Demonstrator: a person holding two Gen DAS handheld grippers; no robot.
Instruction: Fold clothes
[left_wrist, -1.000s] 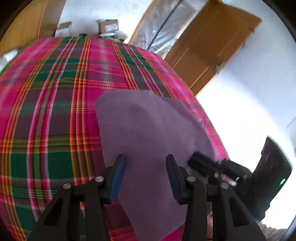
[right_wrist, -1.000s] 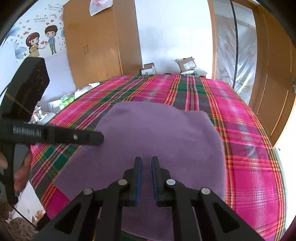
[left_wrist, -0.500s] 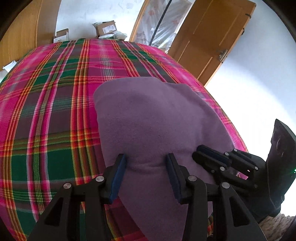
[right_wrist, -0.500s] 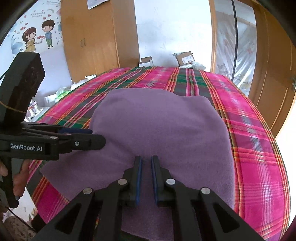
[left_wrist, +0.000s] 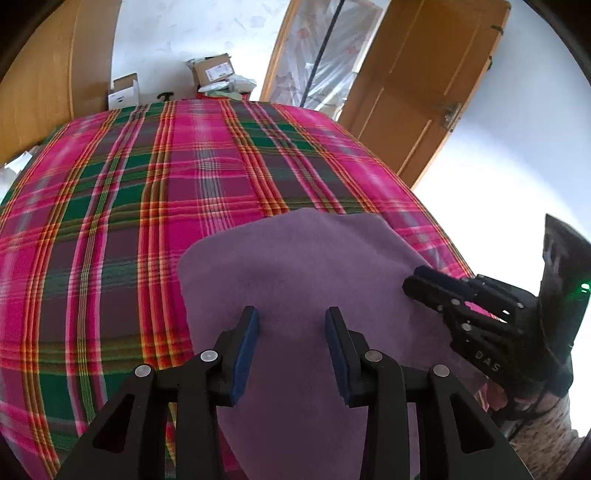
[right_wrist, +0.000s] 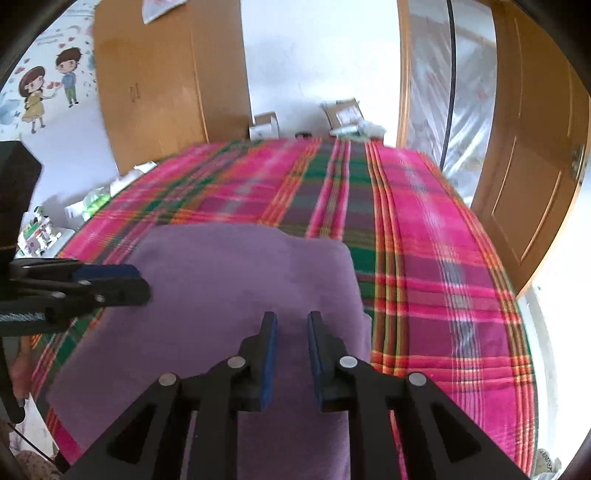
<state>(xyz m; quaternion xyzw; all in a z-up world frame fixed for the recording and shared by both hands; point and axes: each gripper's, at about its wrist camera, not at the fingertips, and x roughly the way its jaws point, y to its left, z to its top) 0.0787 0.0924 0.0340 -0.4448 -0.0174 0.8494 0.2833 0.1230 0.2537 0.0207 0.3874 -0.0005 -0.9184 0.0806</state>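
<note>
A purple garment (left_wrist: 295, 266) (right_wrist: 240, 280) lies flat, folded over, at the near edge of the bed's pink and green plaid cover (left_wrist: 147, 192) (right_wrist: 424, 258). My left gripper (left_wrist: 291, 314) hovers over the garment's near part. Its jaws are apart and closing, and the blue pads (left_wrist: 246, 350) press on nothing. My right gripper (right_wrist: 291, 317) stands over the garment's right side. Its jaws are opening, with a gap and purple cloth showing between them, nothing pinched. Each gripper shows in the other's view: the right gripper (left_wrist: 424, 280) and the left gripper (right_wrist: 136, 282).
A wooden wardrobe (right_wrist: 155, 81) stands at the far left and a wooden door (left_wrist: 417, 85) at the right. Cardboard boxes (left_wrist: 214, 70) sit past the bed's far end beside a plastic-covered doorway (right_wrist: 454, 85). Small items (right_wrist: 40, 229) lie on the floor at the left.
Both grippers drew back toward the near edge, so the purple garment sits lower in both views. The right jaws, nearly shut before, have spread. The left jaws have narrowed a little.
</note>
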